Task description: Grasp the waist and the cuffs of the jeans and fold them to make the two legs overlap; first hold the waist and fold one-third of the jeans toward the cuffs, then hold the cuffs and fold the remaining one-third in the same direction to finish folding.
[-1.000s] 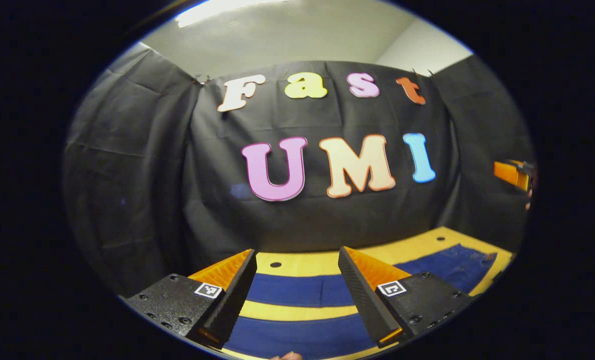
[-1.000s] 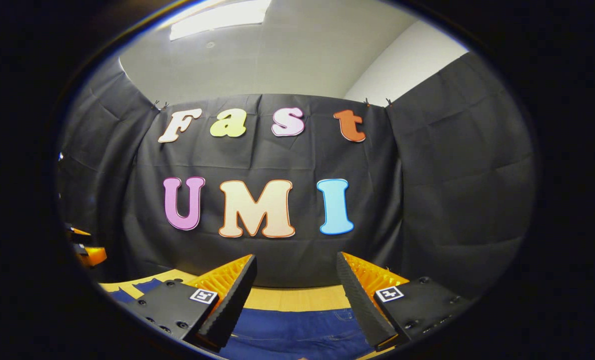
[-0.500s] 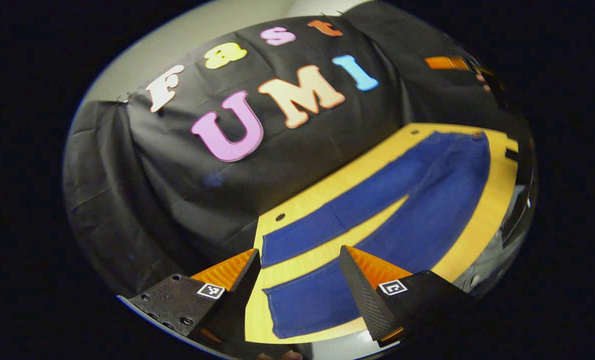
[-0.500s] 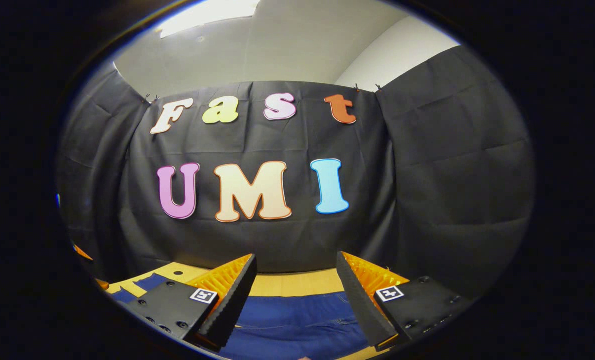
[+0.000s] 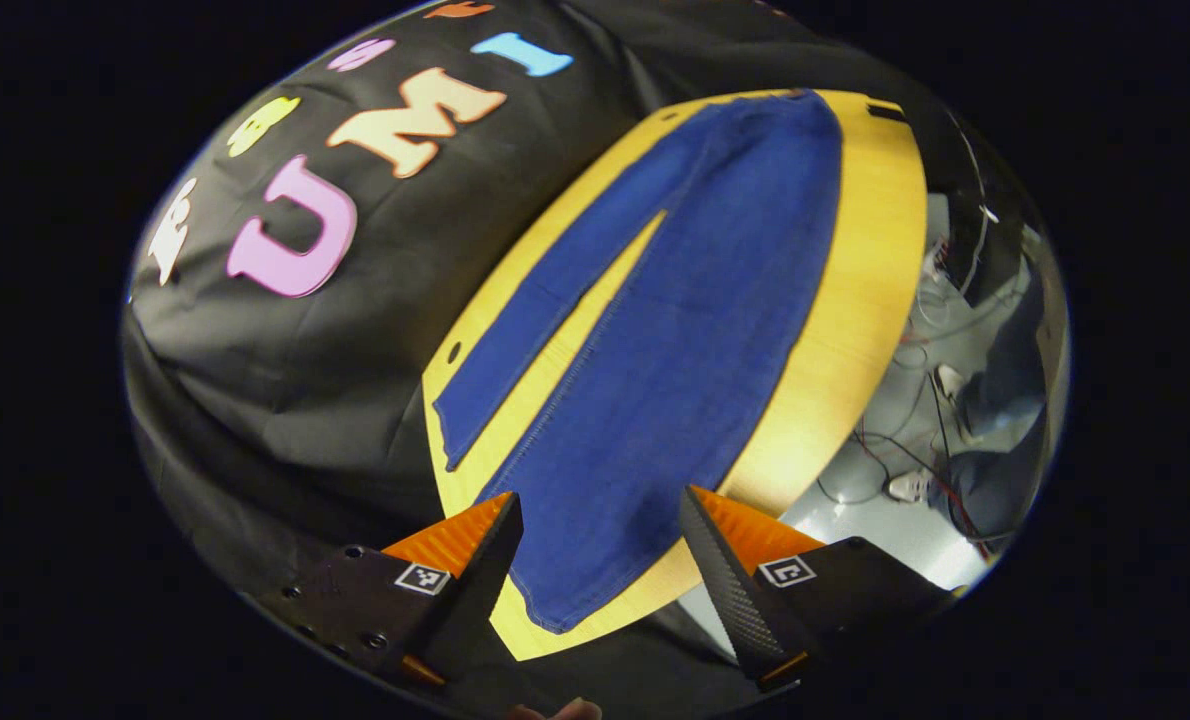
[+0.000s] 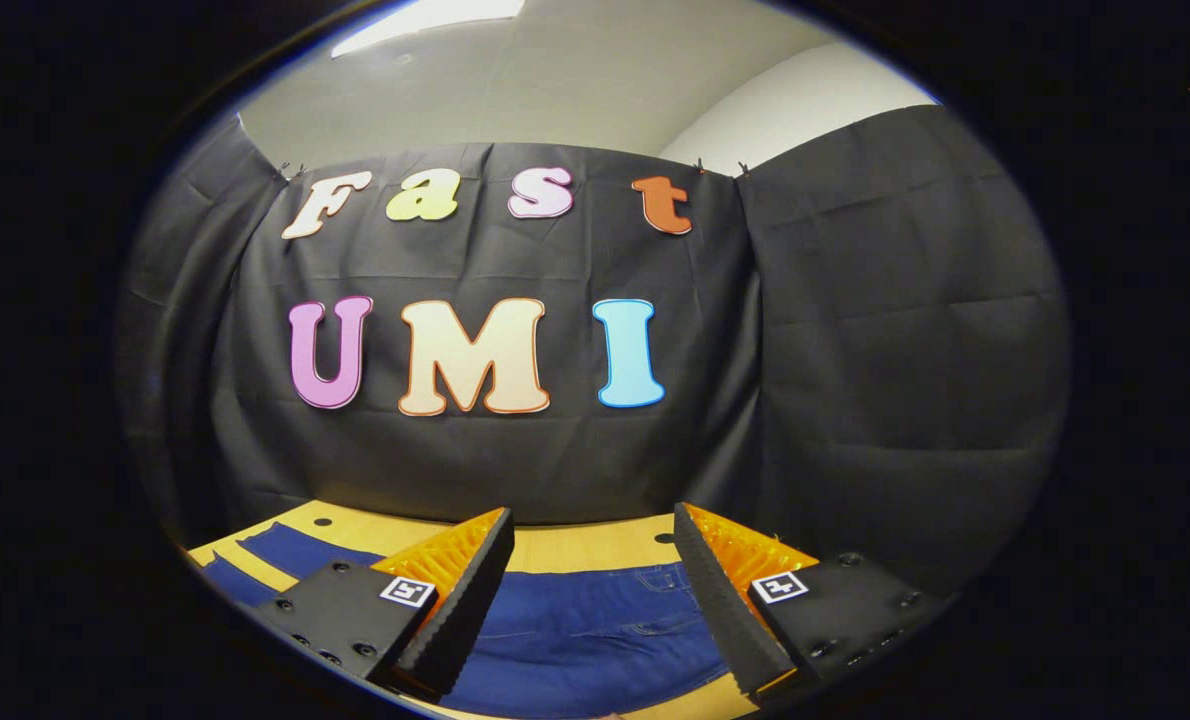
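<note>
Blue jeans (image 5: 675,330) lie flat on the yellow wooden table (image 5: 855,300), legs spread apart in a narrow V. In the left gripper view the two cuffs point toward me and the waist lies at the far end. My left gripper (image 5: 595,530) hangs open above the near leg's cuff (image 5: 565,600), holding nothing. In the right gripper view the waist part of the jeans (image 6: 595,630) lies just beyond my right gripper (image 6: 590,545), which is open and empty above it.
Black cloth walls the booth behind the table. Right of the table's edge, the pale floor (image 5: 915,440) carries loose cables and a person's shoes and trouser legs (image 5: 995,470). Small round holes dot the table top (image 6: 321,522).
The left gripper has swung and tilted down, so the whole length of the jeans and the floor come into view. The right gripper has tipped down slightly, showing more of the waist.
</note>
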Available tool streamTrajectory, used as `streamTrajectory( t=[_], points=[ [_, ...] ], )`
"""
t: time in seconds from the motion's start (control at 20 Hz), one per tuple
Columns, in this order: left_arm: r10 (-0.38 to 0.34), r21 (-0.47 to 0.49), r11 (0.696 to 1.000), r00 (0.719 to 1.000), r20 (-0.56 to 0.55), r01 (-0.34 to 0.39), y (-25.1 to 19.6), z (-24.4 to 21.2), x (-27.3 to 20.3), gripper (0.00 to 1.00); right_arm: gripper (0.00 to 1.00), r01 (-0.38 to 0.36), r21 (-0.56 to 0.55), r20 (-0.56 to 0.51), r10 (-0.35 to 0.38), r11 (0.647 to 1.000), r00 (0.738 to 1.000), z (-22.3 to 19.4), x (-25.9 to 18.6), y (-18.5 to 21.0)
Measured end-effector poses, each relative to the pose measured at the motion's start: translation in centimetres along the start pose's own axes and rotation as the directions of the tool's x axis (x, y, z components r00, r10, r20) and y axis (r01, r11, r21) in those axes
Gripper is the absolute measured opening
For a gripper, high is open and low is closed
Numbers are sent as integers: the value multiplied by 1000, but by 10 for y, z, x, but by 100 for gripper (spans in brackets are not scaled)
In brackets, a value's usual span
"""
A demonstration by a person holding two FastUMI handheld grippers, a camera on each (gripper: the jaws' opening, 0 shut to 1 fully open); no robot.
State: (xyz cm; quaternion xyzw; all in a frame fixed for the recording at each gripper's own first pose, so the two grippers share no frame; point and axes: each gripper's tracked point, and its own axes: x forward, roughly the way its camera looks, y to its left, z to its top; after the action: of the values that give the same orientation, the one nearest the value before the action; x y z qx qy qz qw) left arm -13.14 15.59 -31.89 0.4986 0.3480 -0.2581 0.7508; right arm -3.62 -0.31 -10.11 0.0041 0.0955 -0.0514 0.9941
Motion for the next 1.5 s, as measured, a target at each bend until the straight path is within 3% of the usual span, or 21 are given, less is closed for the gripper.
streamTrajectory(
  t=[0.2,0.45,0.7,0.85,0.95,1.05,1.15,1.35,1.5],
  points=[
    [-12,128,992,997,-80,22,-9,-26,17,95,99,11,-28,-18,-11,1000,1000,-9,-3,-3],
    [-32,158,986,996,-88,46,-7,-28,30,94,99,37,-43,-32,-39,998,999,-15,-6,-12],
    [-54,239,968,994,-92,75,-4,-22,56,84,99,68,-46,-41,-70,997,997,-17,-6,-22],
    [-92,252,960,988,-122,120,-16,-23,62,35,99,84,-76,-41,-88,994,995,-16,-8,-29],
    [-74,251,963,990,-122,103,-14,-24,68,2,99,79,-120,-47,-85,990,995,-20,-9,-34],
    [-81,219,970,990,-113,104,-13,-22,67,0,99,50,-191,-77,-66,980,995,-33,-9,-42],
    [-100,175,977,988,-120,121,-15,-23,66,0,100,1,-300,-137,-45,954,990,-56,-9,-56],
    [-94,165,980,987,-132,115,-14,-21,66,0,100,-107,-492,-226,-9,864,974,-102,-9,-83],
    [-73,178,979,986,-148,100,-14,-22,66,0,99,-203,-608,-317,0,767,948,-148,-7,-106]
  ],
)
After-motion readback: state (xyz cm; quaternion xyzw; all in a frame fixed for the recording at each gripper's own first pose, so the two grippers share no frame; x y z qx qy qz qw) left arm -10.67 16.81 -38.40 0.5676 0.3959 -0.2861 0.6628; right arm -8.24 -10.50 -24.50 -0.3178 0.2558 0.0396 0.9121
